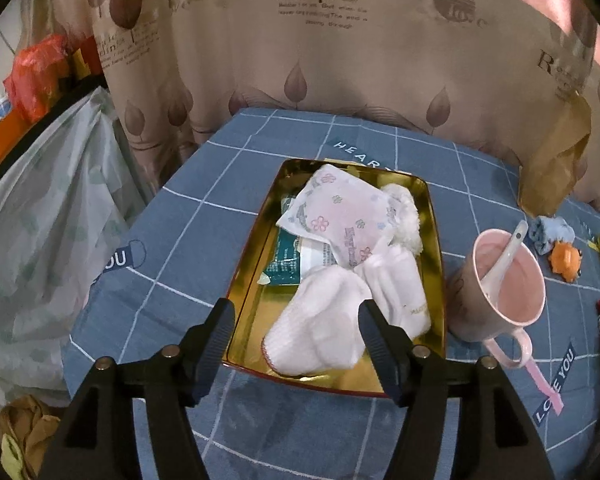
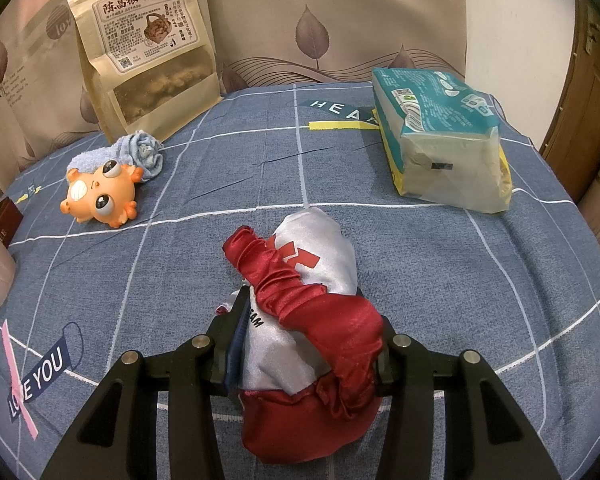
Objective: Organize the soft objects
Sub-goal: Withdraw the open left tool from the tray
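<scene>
**Over the gold tray: part sorted, more to bring**

Over the near end of the gold tray point(image 1: 252, 280), the left hand-held gripper point(image 1: 296, 344) stands with its jaws wide apart and nothing pressed between them; the white sock point(image 1: 320, 328) lies just beneath, resting in the tray and free of the pads. Beside it lie a second white sock point(image 1: 400, 292), a flowered soft packet point(image 1: 336, 216), a teal wipes pack point(image 1: 286, 260) and something white and fluffy point(image 1: 404, 216). That much of the sorting looks done.

On the blue checked table point(image 2: 380, 232), the right hand-held gripper point(image 2: 308, 344) is clamped on a red and silver satin bundle point(image 2: 320, 312), which I judge to be next for the tray. A crumpled blue cloth point(image 2: 140, 152) waits by the orange squeeze toy point(image 2: 100, 196), both loose on the table.

Only the left wrist view shows the tray, its contents and the pink mug point(image 1: 508, 280) with a spoon point(image 1: 504, 256). Only the right wrist view shows the bundle held, the kraft snack bag point(image 2: 148, 52) clearly and the tissue pack point(image 2: 440, 136).
</scene>
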`<state>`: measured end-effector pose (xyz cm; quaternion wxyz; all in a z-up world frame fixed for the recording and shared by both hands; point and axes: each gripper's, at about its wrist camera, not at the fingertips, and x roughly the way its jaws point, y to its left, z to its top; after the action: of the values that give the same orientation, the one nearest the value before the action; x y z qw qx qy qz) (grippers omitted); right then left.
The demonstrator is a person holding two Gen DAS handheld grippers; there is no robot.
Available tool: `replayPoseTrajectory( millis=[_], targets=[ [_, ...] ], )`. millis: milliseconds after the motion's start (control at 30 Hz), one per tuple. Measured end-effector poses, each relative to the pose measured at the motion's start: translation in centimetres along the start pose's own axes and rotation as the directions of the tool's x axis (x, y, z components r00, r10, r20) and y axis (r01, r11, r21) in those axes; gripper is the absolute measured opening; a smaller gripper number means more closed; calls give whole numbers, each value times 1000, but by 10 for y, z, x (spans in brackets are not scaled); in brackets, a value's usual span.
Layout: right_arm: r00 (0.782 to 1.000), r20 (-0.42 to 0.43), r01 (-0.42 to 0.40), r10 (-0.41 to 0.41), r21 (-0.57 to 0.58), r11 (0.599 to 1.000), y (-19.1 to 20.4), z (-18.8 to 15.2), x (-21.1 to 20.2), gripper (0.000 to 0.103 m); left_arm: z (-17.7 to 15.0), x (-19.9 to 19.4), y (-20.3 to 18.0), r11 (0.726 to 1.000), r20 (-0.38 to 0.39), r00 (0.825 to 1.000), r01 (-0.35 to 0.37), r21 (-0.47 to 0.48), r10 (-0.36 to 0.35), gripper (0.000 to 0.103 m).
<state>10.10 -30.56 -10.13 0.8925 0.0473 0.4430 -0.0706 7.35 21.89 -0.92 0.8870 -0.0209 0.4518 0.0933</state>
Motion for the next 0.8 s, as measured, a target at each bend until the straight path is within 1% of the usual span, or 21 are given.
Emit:
replayPoseTrajectory(
  millis=[300, 500, 667, 767, 800],
  targets=[
    [1000, -1, 5, -5, -5, 1000, -1, -1, 1, 44, -12, -5, 3, 1000, 45, 999, 10, 7, -11, 66],
    [1000, -1, 4, -4, -4, 1000, 0, 0, 1, 44, -22, -2, 11, 1000, 52, 999, -1, 16, 0, 66],
    [999, 0, 32, -32, -13, 999, 2, -1, 2, 43, -24, 1, 14, 1000, 62, 998, -5, 25, 3, 66],
    [999, -2, 46, -46, -12, 999, 2, 0, 2, 38, -26, 3, 19, 1000, 64, 998, 7, 16, -8, 66],
    [999, -2, 46, -46, -12, 999, 2, 0, 1, 34, -26, 4, 21, 1000, 61, 998, 8, 7, -9, 66]
  ],
)
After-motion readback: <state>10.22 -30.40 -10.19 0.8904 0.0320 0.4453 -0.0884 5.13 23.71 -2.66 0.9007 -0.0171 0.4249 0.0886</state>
